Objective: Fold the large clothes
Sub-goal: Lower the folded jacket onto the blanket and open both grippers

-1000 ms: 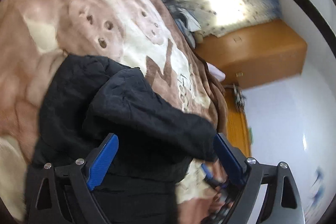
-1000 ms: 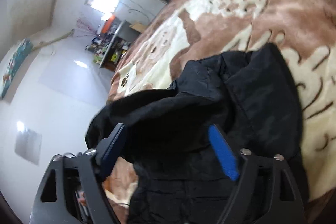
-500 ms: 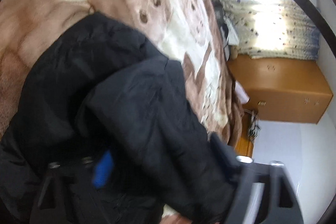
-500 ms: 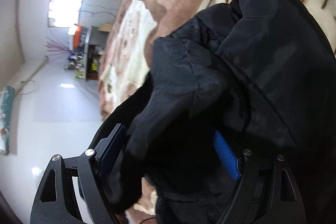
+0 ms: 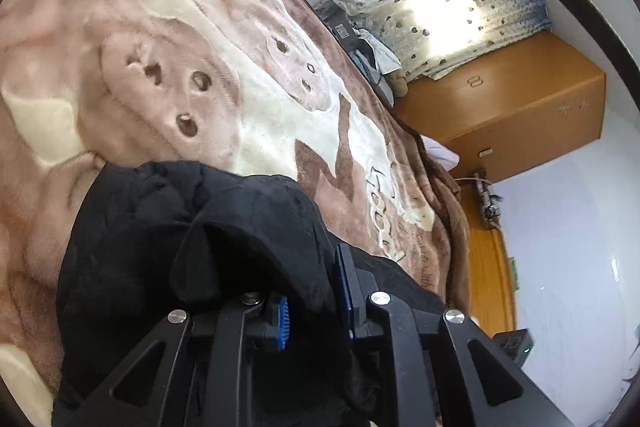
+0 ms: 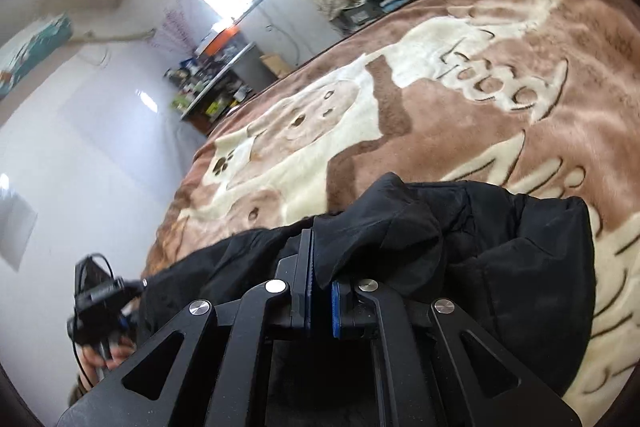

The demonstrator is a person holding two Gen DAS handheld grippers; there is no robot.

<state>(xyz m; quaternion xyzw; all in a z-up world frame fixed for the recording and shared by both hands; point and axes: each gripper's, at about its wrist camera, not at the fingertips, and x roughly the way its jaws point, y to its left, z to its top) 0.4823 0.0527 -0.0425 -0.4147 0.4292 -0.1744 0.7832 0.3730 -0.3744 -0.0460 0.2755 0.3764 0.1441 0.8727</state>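
On the blanket (image 5: 248, 99), both tools, left (image 5: 312, 291) and right (image 6: 320, 291), pinch the black jacket (image 5: 168, 227).

A bulky black padded fabric jacket (image 5: 160, 227) (image 6: 520, 259) lies crumpled and partly folded on the bed, its upper layer bunched into thick, soft folds.

Jacket (image 5: 132, 239) bunched on blanket (image 5: 240, 75) covering bed, fold pinched between fingers (image 5: 344, 283) of left gripper (image 5: 312, 299), another between right gripper (image 6: 320, 291) fingers (image 6: 306, 279); wardrobe (image 5: 516, 107) beyond bed's far edge.
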